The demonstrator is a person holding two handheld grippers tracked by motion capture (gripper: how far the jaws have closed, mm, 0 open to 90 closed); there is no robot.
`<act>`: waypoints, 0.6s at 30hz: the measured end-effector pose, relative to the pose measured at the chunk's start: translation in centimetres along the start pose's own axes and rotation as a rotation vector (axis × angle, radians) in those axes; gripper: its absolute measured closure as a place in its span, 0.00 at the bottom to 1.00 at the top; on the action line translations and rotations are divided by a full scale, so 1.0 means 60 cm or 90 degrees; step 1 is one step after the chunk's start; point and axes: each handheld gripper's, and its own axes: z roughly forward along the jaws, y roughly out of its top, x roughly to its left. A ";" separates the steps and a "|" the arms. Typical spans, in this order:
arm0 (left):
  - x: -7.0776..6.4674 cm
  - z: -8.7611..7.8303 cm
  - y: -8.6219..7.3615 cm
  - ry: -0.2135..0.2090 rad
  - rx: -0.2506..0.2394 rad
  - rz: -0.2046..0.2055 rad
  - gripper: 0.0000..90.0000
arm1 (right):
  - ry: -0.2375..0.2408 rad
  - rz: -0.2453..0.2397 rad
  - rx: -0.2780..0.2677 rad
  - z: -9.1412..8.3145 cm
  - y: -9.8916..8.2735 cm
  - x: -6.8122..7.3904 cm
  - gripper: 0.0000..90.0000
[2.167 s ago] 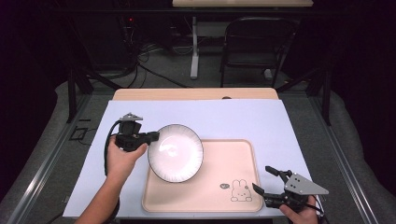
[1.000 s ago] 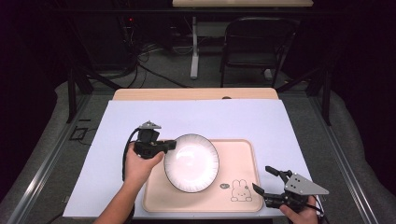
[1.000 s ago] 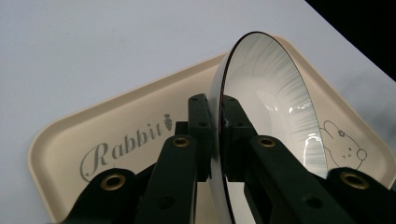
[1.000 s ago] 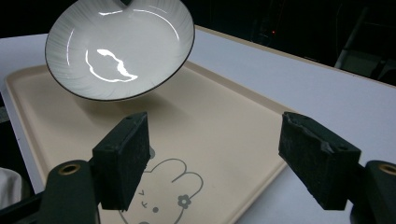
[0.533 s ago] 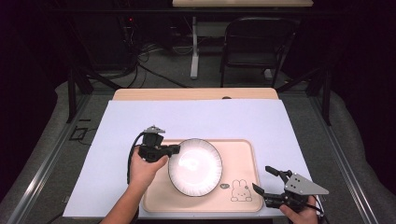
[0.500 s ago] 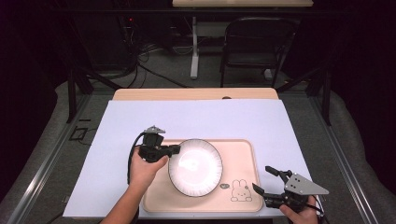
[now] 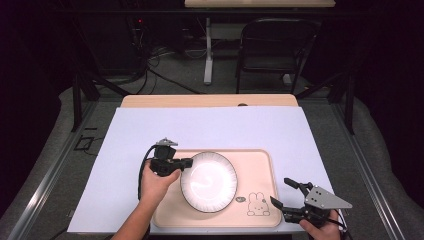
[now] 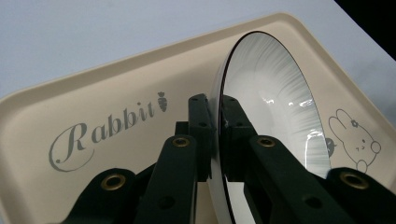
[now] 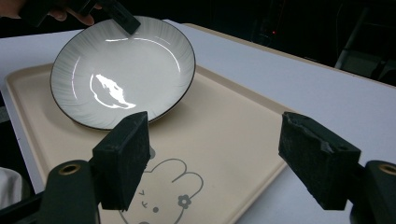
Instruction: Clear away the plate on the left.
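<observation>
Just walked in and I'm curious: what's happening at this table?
A person works with a hand-held gripper in each hand. The left hand-held gripper is clamped on the rim of a white plate, holding it over a beige rabbit-print tray. The right hand-held gripper waits open at the tray's near right corner, holding nothing.

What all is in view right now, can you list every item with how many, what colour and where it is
plate: one, white with a dark rim, over the tray's left part, its left edge clamped in the left gripper
tray: one, cream, printed with a rabbit and the word Rabbit, on the near middle of the sheet
sheet: one, pale lilac, covering most of the table
table: one, light wood, bare at the far edge
chair: one, dark, on the floor beyond the table
left gripper: one, black, shut on the plate's rim
right gripper: one, black with a grey plate on top, open, off the tray's near right corner
</observation>
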 end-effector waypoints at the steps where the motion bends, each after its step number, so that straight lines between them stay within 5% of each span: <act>1: 0.002 0.000 -0.001 -0.001 0.000 -0.001 0.94 | 0.000 0.000 0.000 0.000 0.000 0.000 0.27; 18: 0.014 0.009 -0.021 0.025 -0.013 -0.012 0.95 | 0.000 0.000 0.000 0.000 0.000 0.000 0.27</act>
